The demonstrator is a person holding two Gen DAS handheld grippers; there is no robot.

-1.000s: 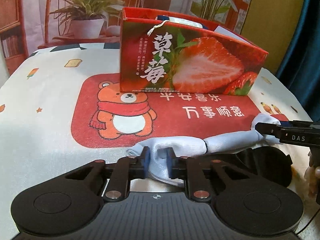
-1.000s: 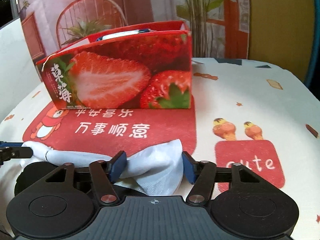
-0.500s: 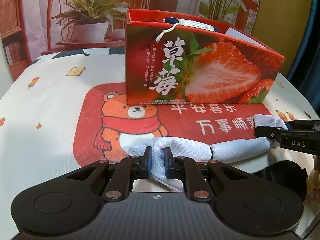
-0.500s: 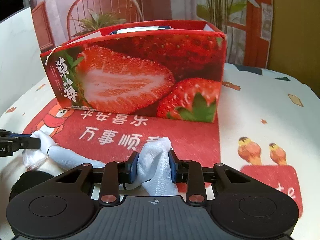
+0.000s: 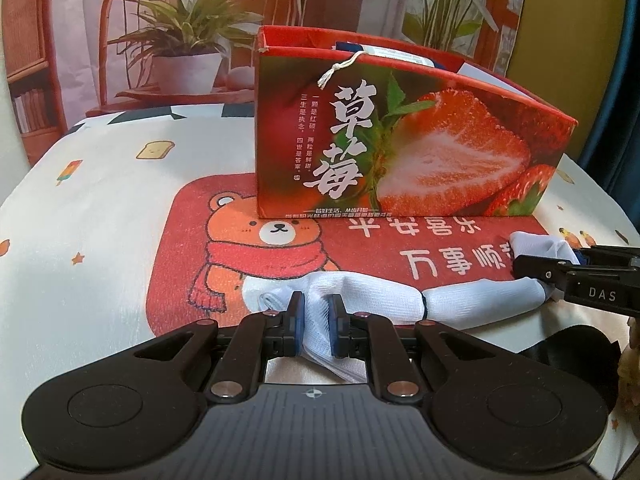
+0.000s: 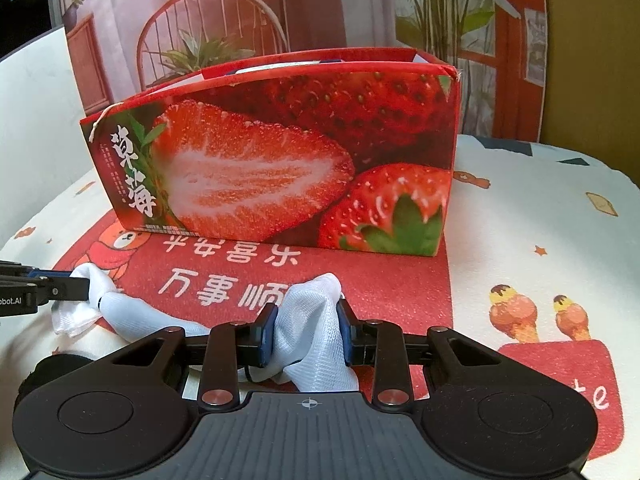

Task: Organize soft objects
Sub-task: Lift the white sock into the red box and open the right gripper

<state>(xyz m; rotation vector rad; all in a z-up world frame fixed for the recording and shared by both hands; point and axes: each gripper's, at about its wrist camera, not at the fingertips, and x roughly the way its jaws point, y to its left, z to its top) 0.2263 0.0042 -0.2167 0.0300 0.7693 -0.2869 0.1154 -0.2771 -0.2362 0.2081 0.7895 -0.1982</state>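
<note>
— Left wrist view: left gripper [image 5: 316, 330] is clamped on one end of the pale blue cloth [image 5: 472, 304]. Where does the cloth lie?

— Stretched across the red bear mat [image 5: 184, 264] on the desk [image 5: 80, 216], in front of the strawberry box [image 5: 400, 140]. The right gripper [image 6: 307, 334] pinches the bunched far end.

— Twisted?

— Yes, cinched near the middle. A black object [image 5: 576, 350] lies just beside it; I cannot tell what it is.
</note>
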